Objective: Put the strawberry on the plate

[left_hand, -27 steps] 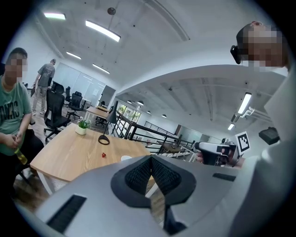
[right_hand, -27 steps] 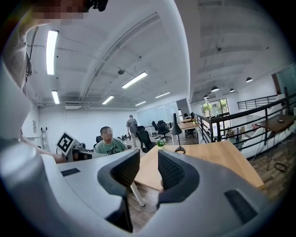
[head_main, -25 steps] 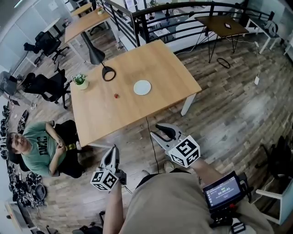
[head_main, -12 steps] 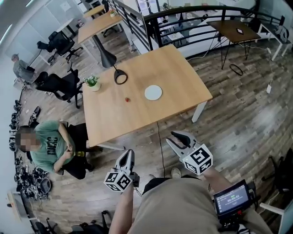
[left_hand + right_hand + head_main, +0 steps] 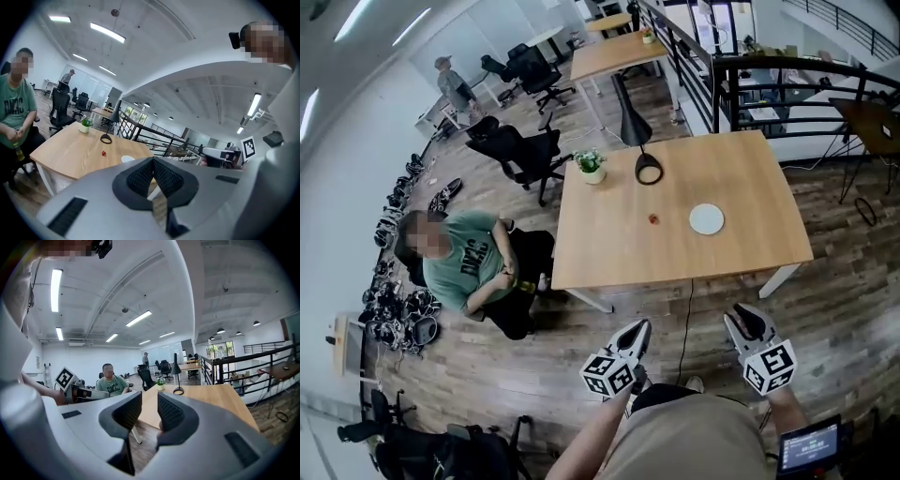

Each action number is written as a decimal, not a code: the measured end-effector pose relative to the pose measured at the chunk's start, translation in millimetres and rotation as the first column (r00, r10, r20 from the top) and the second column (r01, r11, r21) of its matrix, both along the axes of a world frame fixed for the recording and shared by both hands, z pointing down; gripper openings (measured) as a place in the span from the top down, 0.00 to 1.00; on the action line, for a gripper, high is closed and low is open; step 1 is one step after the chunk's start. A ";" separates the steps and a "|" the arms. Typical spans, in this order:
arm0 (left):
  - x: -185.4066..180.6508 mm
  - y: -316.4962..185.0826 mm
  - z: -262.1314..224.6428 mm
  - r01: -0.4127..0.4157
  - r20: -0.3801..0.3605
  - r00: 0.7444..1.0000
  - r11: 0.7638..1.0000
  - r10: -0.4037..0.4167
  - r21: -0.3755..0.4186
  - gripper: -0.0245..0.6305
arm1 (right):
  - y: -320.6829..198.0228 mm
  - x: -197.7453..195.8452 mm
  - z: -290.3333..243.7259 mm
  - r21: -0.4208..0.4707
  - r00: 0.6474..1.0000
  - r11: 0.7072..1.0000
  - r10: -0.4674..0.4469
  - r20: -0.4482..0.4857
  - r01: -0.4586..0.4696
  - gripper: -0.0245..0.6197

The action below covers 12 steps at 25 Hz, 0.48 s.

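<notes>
Nearest me, my left gripper [image 5: 636,330] has its fingers pressed together on nothing, and my right gripper [image 5: 741,319] has its fingers partly apart, also empty (both hang short of the worktop's near edge). Further out, on the worktop [image 5: 609,253], the strawberry [image 5: 653,218] lies near the middle, with the plate [image 5: 707,218] to its right, not touching. I judge the berry light, soft and easily bruised, so I'd pinch it gently across its widest part. Beyond stand a lamp [image 5: 647,167] and a potted plant [image 5: 590,164].
</notes>
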State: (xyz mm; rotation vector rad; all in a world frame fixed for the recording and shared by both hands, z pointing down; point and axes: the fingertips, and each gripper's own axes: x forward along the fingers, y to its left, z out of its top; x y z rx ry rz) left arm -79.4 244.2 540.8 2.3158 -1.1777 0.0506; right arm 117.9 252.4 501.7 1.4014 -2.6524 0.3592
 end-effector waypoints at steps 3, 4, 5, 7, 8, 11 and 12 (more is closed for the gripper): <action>-4.0 0.9 4.0 0.024 0.000 1.000 1.000 -0.024 -0.005 0.96 | -2.4 -1.7 4.4 -0.001 1.000 1.000 -0.018 -0.009 0.018 0.80; -4.1 2.0 5.1 0.029 0.000 1.000 1.000 -0.029 -0.008 0.96 | -2.5 -1.2 5.8 -0.004 1.000 1.000 -0.022 -0.009 0.022 0.80; -4.6 3.3 5.8 0.035 0.002 0.999 0.999 -0.035 -0.010 0.96 | -2.7 -1.1 7.0 -0.008 1.000 1.000 -0.027 -0.008 0.027 0.80; -6.9 5.3 6.1 0.046 0.004 0.999 0.999 -0.045 -0.014 0.96 | -3.7 -2.1 8.7 -0.015 0.999 0.999 -0.034 -0.005 0.034 0.80; -8.6 5.8 6.5 0.052 0.005 0.999 0.998 -0.052 -0.017 0.96 | -4.6 -2.9 9.8 -0.018 0.999 0.999 -0.037 -0.004 0.037 0.80; -13.8 7.1 10.3 0.070 0.006 0.998 0.997 -0.069 -0.030 0.96 | -8.4 -6.0 14.5 -0.024 0.999 0.999 -0.042 0.000 0.042 0.80; -15.5 7.9 11.9 0.073 0.008 0.997 0.997 -0.073 -0.035 0.96 | -9.2 -7.4 16.1 -0.026 0.999 0.999 -0.043 0.002 0.043 0.80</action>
